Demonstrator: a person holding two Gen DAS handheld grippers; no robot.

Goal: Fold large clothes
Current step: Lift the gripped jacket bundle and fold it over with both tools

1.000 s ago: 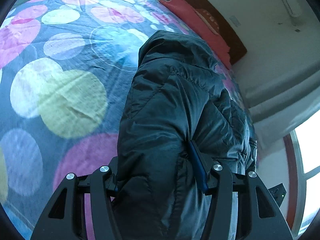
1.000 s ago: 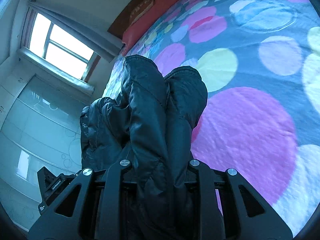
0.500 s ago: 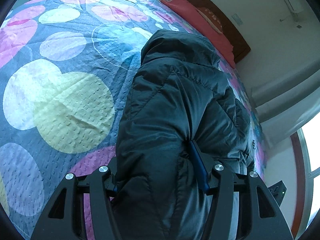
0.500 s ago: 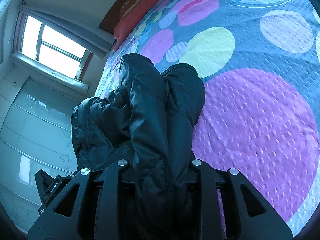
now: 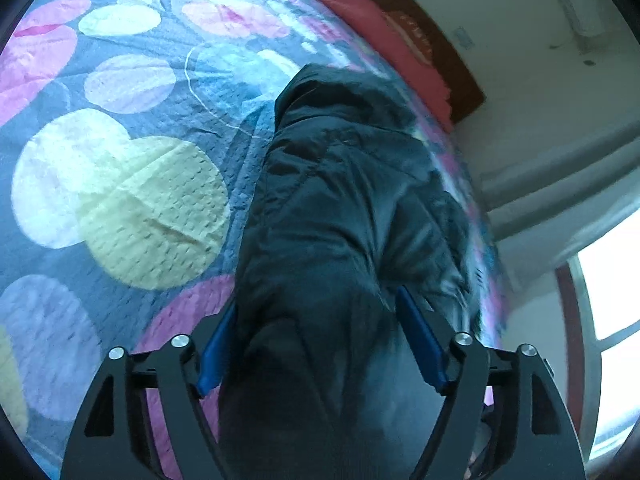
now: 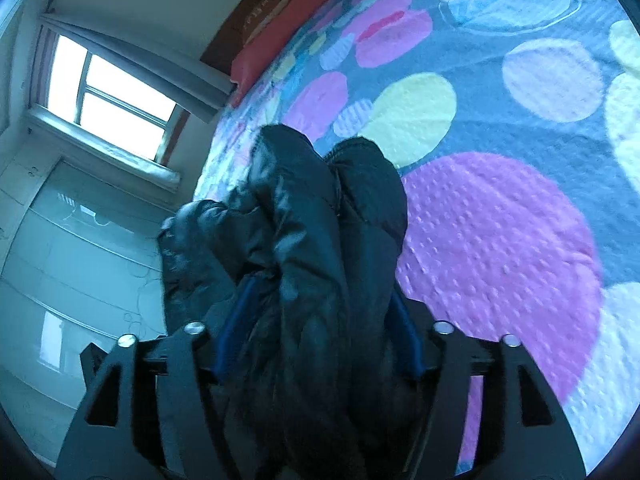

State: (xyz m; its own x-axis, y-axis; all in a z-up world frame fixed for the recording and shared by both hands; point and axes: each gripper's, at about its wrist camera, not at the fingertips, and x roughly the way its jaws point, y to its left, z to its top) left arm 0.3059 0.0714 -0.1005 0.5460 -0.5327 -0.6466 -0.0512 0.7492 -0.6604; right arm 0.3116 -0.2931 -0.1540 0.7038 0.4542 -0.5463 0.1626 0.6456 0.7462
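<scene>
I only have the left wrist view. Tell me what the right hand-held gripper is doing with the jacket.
Observer: The right hand-held gripper has the black puffer jacket bunched between its fingers, and its jaws are opening.
Operator: Report what sits beside the jacket on that side.
Observer: A big purple dot of the bedspread lies just to the jacket's right in that view.
Operator: Say what is behind the jacket there.
Observer: A bright window with a grey curtain drawn to one side, and below it a pale glass-fronted wardrobe.
Operator: Give me the left one too.
Observer: The left hand-held gripper is opening as well, jacket between its blue pads.
</scene>
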